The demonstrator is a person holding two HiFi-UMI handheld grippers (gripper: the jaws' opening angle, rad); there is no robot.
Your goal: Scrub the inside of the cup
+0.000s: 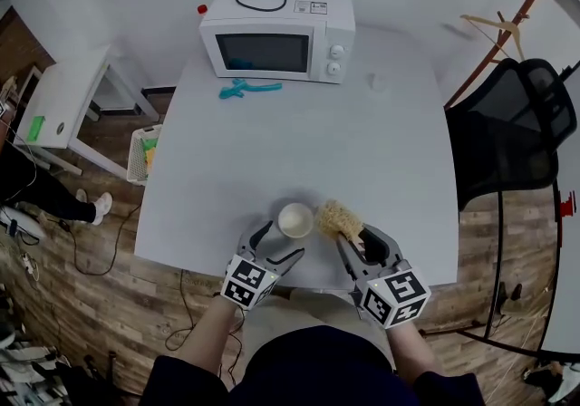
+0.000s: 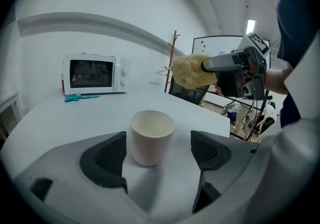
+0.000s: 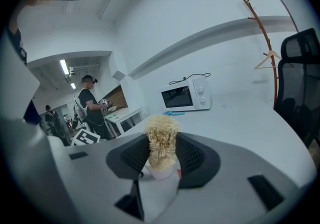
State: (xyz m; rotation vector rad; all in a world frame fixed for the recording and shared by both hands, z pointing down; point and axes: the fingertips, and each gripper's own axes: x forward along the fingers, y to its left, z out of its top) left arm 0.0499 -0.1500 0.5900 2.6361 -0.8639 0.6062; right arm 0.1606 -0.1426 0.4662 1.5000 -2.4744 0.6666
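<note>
A small white cup [image 1: 295,219] stands upright near the front edge of the grey table [image 1: 362,141]. My left gripper [image 1: 285,239] is open around it. In the left gripper view the cup [image 2: 151,137] sits between the two dark pads [image 2: 111,157], close to the left one and well apart from the right one. My right gripper [image 1: 355,236] is shut on a yellow fibrous scrubber [image 1: 339,217], held just right of the cup and above the table. The scrubber [image 3: 161,140] stands up between the right gripper's pads. It also shows in the left gripper view, where the scrubber [image 2: 190,72] hangs above and behind the cup.
A white microwave [image 1: 276,42] stands at the table's far side with a teal tool [image 1: 246,88] in front of it. A black chair [image 1: 517,123] is at the right, and a white side table [image 1: 63,105] and a basket [image 1: 145,150] at the left. A person [image 3: 90,108] stands in the background.
</note>
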